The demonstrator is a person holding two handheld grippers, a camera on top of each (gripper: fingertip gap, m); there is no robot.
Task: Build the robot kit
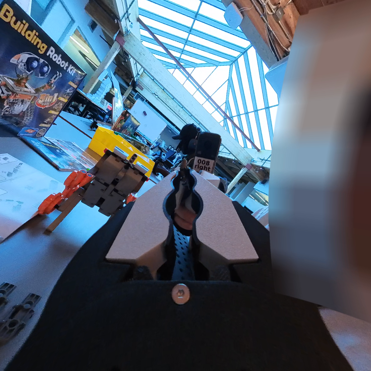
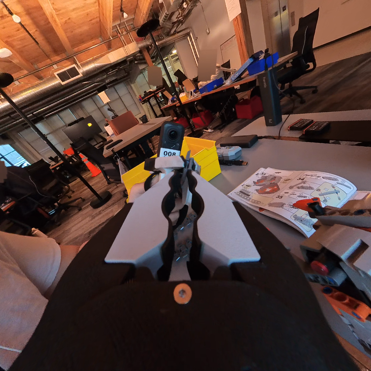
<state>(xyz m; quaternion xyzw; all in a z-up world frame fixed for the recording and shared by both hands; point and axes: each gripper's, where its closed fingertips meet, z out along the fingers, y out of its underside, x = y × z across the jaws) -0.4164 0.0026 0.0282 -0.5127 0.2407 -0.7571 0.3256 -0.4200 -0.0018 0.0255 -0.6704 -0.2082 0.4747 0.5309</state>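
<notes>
Both cameras sit close behind their own fingers, low over the table [image 2: 291, 156], and face one another. The left wrist view tilts up toward a skylight [image 1: 210, 60]; the right looks level across the room. Both show the yellow bin [image 1: 112, 140] [image 2: 202, 158] near 11 to 12 o'clock.

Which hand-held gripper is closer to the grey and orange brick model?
Right, probably: the brick model sits close beside the right hand-held gripper; it lies farther ahead-left of the left hand-held gripper.
</notes>
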